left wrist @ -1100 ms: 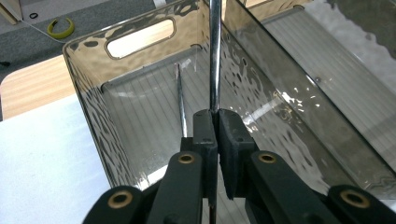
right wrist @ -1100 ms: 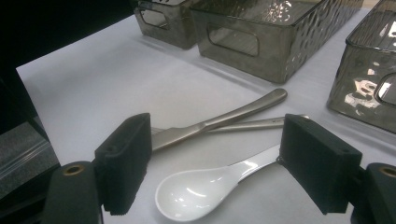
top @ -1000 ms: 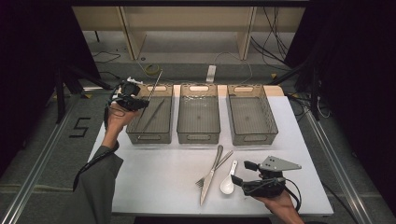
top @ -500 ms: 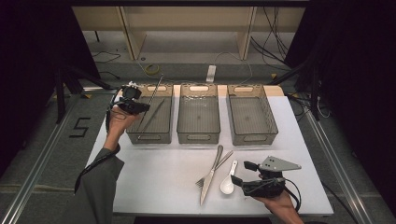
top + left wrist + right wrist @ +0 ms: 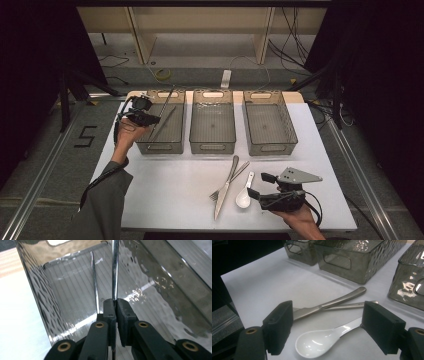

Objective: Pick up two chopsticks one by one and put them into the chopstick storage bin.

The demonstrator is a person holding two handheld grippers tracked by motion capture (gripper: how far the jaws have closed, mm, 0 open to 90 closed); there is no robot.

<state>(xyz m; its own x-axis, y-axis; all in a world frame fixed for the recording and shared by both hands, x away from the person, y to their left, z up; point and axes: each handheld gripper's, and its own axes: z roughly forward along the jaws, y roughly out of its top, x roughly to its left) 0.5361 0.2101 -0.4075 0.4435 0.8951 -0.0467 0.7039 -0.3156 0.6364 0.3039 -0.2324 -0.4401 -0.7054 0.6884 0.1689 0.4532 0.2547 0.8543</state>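
My left gripper (image 5: pixel 149 119) is shut on a thin metal chopstick (image 5: pixel 165 101), holding it tilted over the left bin (image 5: pixel 159 147). In the left gripper view the chopstick (image 5: pixel 114 270) rises from between the closed jaws, and a second chopstick (image 5: pixel 94 282) lies on the bin floor (image 5: pixel 67 285). My right gripper (image 5: pixel 256 186) stands open near the table's front, its jaws either side of a white spoon (image 5: pixel 244 196). The spoon (image 5: pixel 319 341) lies between the pads (image 5: pixel 279 325), which do not touch it.
A steel knife (image 5: pixel 226 189) and a fork (image 5: pixel 234 178) lie crossed just left of the spoon. The knife (image 5: pixel 329 303) also lies beyond the jaws. An empty middle bin (image 5: pixel 212 146) and right bin (image 5: pixel 270 148) stand in a row at the back.
My left gripper has come down and slightly toward the person with the chopstick, lowering it over the left bin. The right gripper has not moved.
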